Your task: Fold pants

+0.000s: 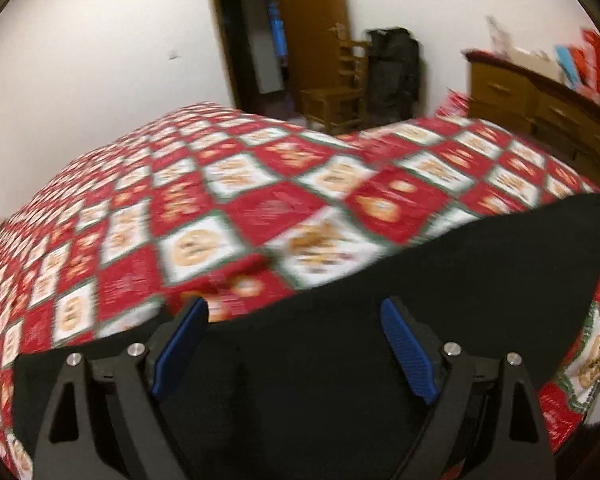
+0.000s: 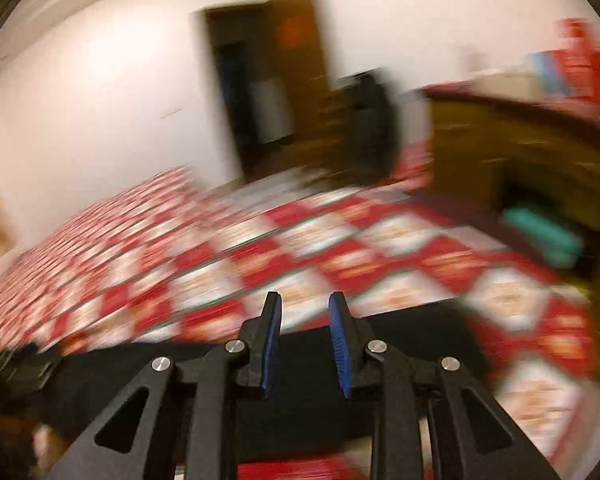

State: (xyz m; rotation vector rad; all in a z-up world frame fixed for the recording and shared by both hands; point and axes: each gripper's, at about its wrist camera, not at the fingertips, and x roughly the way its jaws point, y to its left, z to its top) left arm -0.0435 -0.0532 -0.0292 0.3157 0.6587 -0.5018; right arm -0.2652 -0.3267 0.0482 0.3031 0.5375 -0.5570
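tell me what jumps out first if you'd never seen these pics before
The loud red and white checked bedspread fills the middle of both views. Black pants lie across its near edge, right under the blue-padded fingers of the left gripper, which stand wide apart with nothing between them. Behind, a brown door stands open in the white wall.

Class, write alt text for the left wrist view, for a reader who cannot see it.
Black pants lie on a red-and-white checked bedspread, with the left gripper above them, jaws wide open and empty. Behind are a white wall, a wooden chair and a dresser.
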